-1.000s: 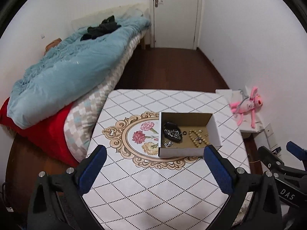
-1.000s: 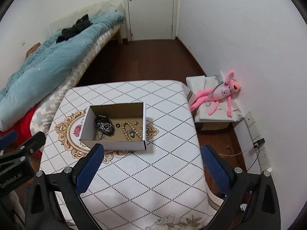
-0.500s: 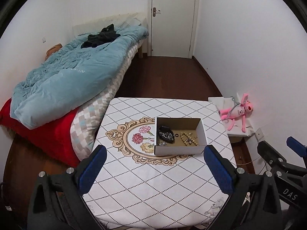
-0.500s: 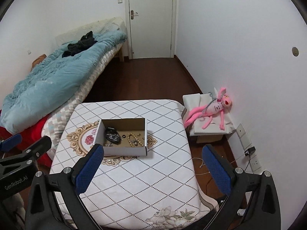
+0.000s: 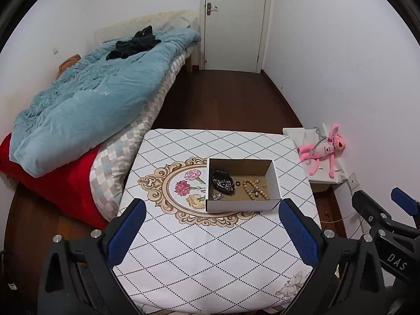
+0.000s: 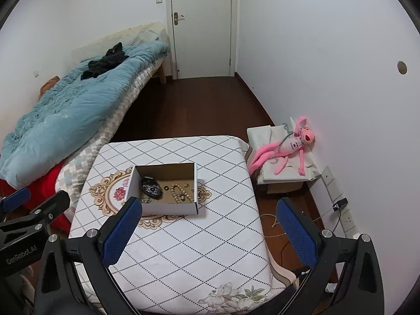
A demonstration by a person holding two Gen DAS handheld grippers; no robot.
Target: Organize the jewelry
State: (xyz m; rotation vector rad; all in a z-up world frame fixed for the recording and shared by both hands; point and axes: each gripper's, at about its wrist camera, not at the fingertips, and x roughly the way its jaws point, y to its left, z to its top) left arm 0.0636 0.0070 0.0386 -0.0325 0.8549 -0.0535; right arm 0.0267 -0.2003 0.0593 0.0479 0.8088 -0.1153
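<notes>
Open box [image 5: 242, 203] mid-surface [image 5: 210, 262]: I see bare cloth toward the near edge; bed [image 5: 86, 120] crowds the left edge.

The table [image 5: 210, 249] wears a white cloth crossed by a dotted black diamond grid, with a tan scrolled oval framing pink and yellow flowers. On it sits a box [image 5: 242, 204], white outside and brown inside. At left of the frame the bed [image 5: 86, 110] has a light blue quilt, a checked grey-and-white cover and red beneath. A plush toy [image 5: 324, 149] at right is pink. Both tongs have blue pads [image 6: 120, 233] on black frames.
</notes>
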